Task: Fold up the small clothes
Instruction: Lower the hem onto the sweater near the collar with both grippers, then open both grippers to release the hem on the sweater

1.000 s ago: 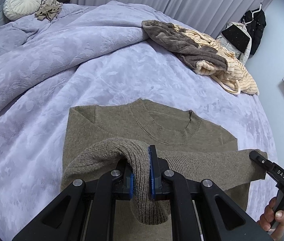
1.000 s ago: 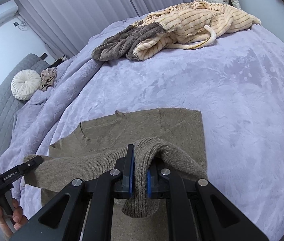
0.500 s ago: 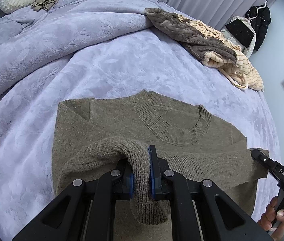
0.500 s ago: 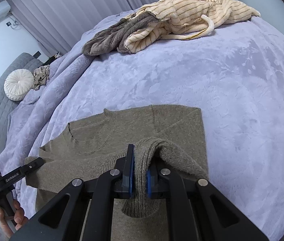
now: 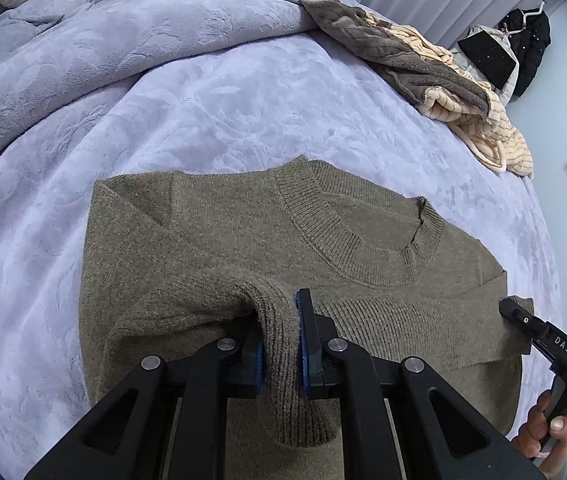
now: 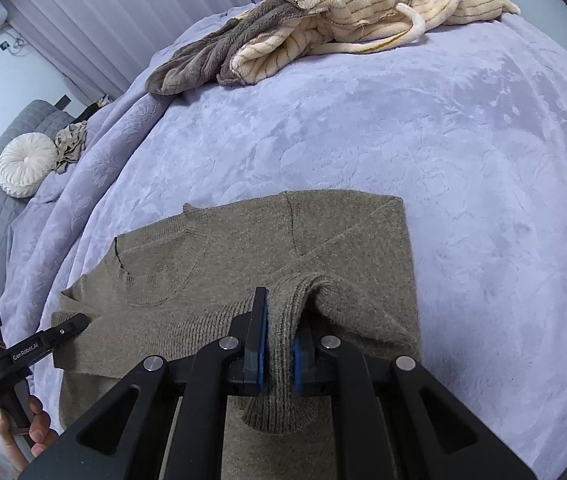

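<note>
- Olive knit: a sweater (image 5: 243, 240) lies flat on a lilac bedspread (image 5: 223, 112), collar at 12 o'clock in both wrist views, sleeves already tucked in, so the body forms a neat rectangle.
- The left gripper (image 5: 279, 344) is clamped on a bunch of ribbed hem at 6 o'clock in its view; the fabric droops out below the blue pads.
- The right gripper (image 6: 279, 356) pinches the hem's other end the same way, closed tight on the knit.
- Gripping both hem corners keeps the edge taut and level; this looks like the bottom-to-collar fold, roughly halfway through this garment.
- The lifted hem drapes across the chest, just short of the collar.
- A pile of brown and cream striped clothes (image 6: 323, 24) waits at 12 o'clock, well apart, leaving folding room.
- A round white cushion (image 6: 25, 168) sits at 9 o'clock in the right view.
</note>
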The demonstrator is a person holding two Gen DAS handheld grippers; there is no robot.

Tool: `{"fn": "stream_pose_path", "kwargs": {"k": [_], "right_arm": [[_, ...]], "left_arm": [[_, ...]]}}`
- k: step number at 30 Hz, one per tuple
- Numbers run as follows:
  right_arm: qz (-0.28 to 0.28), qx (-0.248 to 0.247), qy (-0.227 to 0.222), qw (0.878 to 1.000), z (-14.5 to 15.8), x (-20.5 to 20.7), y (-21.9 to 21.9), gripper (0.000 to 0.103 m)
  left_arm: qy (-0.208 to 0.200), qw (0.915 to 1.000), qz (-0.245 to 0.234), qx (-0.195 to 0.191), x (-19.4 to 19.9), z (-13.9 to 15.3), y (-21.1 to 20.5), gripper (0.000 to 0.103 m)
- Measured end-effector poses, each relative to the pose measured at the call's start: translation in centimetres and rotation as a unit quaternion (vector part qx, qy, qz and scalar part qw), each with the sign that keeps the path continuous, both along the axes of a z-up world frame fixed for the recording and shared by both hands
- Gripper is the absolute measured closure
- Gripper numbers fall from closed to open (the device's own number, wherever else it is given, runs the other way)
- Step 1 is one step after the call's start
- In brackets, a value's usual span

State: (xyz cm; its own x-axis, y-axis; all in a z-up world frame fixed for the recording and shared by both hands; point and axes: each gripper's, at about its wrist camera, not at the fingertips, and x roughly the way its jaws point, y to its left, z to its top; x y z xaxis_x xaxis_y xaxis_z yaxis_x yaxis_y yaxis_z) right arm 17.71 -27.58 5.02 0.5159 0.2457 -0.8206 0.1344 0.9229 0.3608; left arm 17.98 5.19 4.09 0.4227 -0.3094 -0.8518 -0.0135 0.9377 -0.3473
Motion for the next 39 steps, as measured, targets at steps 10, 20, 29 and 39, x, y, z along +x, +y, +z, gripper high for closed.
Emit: {"fn": "stream_pose_path", "kwargs": {"k": [10, 20, 29, 39], "right_arm": [[0.006, 0.021, 0.004, 1.0, -0.5, -0.2, -0.3, 0.083], [0.026, -0.003, 0.0, 1.0, -0.6, -1.3, 1.0, 0.06], [0.027, 0.011, -0.017, 0.999, 0.3, -0.7, 0.8, 0.089], [0.01, 0.058, -0.001, 0.998, -0.2, 2.8, -0.2, 0.084]], "left_arm": [[0.025, 0.9974, 0.0, -0.068, 0.3, -1.7, 1.3, 0.057], [0.013, 0.9952, -0.02, -0.095, -2.7, -1.2, 1.1, 0.048], [-0.001, 0.9941, -0.006, -0.108, -1.4, -0.2, 1.0, 0.081], [0.004, 0.9931, 0.029, -0.114, 2.5, 0.1, 1.5, 0.081]]}}
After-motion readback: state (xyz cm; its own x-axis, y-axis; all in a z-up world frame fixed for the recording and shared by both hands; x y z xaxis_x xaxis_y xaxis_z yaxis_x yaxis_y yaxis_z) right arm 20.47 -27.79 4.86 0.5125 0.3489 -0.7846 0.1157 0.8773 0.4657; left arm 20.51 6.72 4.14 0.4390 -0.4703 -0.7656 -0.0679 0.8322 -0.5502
